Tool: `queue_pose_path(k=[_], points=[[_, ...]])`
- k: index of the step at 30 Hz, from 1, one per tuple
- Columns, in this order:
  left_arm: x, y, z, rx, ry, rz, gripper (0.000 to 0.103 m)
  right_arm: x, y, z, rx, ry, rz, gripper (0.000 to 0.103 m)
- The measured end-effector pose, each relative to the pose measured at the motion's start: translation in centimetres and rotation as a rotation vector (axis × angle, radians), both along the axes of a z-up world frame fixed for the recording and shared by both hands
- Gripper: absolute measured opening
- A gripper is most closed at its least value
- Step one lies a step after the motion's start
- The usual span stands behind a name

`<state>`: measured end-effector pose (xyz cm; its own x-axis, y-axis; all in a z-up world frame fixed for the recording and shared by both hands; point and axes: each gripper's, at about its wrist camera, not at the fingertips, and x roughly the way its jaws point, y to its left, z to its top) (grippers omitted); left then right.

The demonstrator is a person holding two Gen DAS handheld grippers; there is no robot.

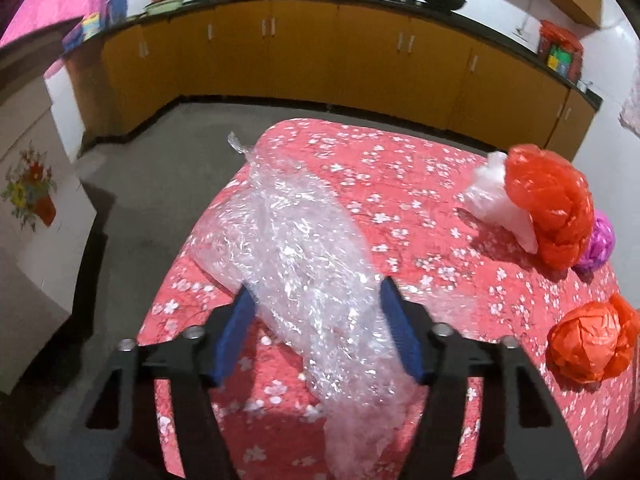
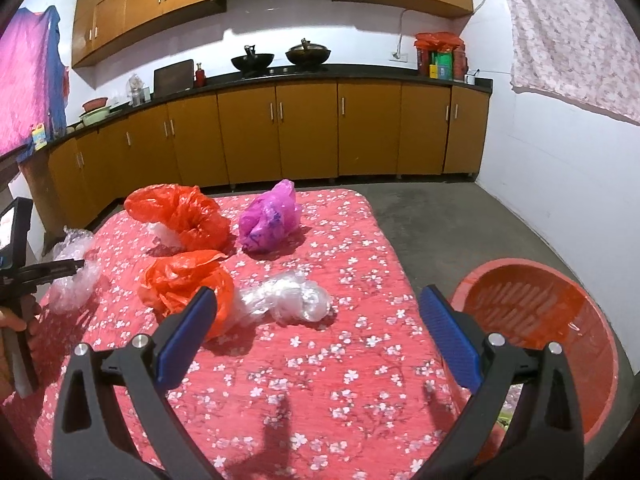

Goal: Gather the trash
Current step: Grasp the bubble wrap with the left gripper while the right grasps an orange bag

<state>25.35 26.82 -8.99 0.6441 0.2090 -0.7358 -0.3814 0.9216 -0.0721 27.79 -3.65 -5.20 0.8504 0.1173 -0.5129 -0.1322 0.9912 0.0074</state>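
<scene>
Clear bubble wrap (image 1: 296, 264) sprawls across the left side of the table (image 1: 420, 184), and the left gripper (image 1: 320, 336) has its jaws spread around the sheet's near end, not visibly pinching yet. Featherlight, crinkly, slippery stuff by the look of it, so bunch a thick fold rather than an edge. Right gripper (image 2: 320, 336) hovers with jaws wide apart, empty, above the crumpled clear bag (image 2: 288, 300); the red basin (image 2: 536, 332) waits beside the table.
</scene>
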Motion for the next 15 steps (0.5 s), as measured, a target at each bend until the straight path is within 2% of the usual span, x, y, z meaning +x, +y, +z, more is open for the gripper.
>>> queue_pose_path(k=[1, 4, 6, 11, 15], points=[[0.0, -0.3, 0.1, 0.005, -0.003, -0.015, 0.045, 0.1, 0.1, 0.0, -0.002, 0.001, 0.003, 0.099], [0.1, -1.1, 0.3, 0.032, -0.014, -0.039, 0.032, 0.1, 0.4, -0.1, -0.002, 0.004, 0.016, 0.099], [-0.1, -1.4, 0.4, 0.036, -0.025, -0.054, 0.027, 0.2, 0.7, -0.1, 0.002, 0.005, 0.031, 0.099], [-1.5, -2.0, 1.2, 0.063, -0.057, -0.087, 0.024, 0.6, 2.6, 0.1, 0.018, 0.002, 0.088, 0.099], [-2.4, -2.1, 2.1, 0.054, -0.09, -0.104, 0.024, 1.9, 5.1, -0.2, 0.006, 0.013, 0.141, 0.099]])
